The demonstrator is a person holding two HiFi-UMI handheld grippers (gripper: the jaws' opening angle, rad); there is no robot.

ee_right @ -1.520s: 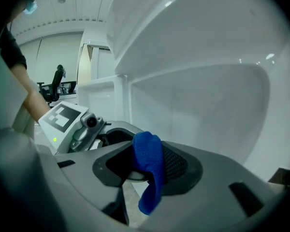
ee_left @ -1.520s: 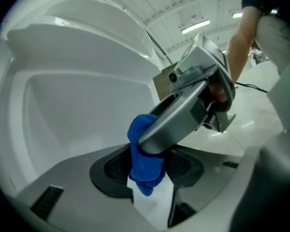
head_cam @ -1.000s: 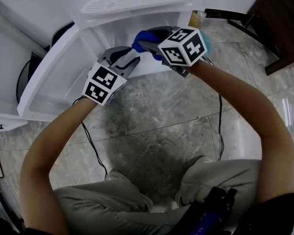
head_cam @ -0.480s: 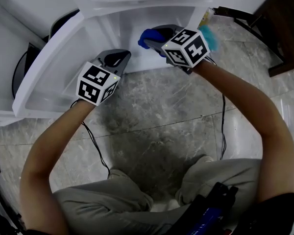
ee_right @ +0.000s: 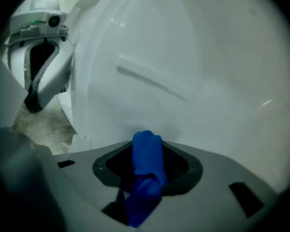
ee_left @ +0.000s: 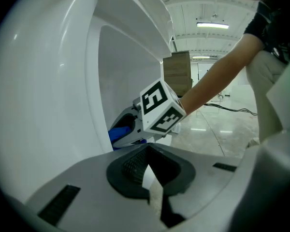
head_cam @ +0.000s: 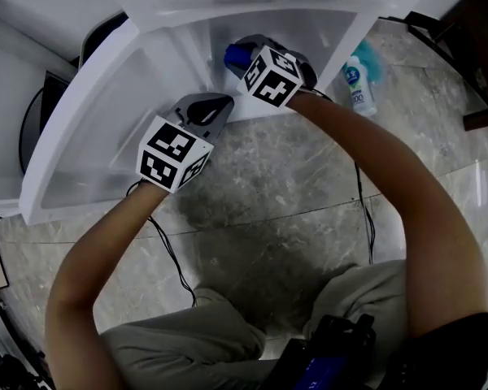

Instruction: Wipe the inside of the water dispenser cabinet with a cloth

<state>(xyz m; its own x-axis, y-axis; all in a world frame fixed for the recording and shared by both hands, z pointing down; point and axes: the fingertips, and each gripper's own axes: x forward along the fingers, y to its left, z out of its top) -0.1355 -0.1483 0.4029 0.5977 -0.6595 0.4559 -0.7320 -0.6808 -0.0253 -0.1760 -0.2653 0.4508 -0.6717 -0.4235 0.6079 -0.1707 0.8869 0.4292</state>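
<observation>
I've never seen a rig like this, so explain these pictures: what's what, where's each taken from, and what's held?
No robot: a person holds a two-jaw gripper in each hand. One picture looks down from a camera on their head; the other two come from cameras on the grippers. The right gripper is shut on a rolled blue cloth, reaching into the open white water dispenser cabinet. The left gripper is shut and empty. A white bottle with a blue label sits on the grey marble floor.

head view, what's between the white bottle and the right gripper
The cabinet's side wall, seen in the head view: white bottle outside it, right gripper inside with the blue cloth.
</observation>
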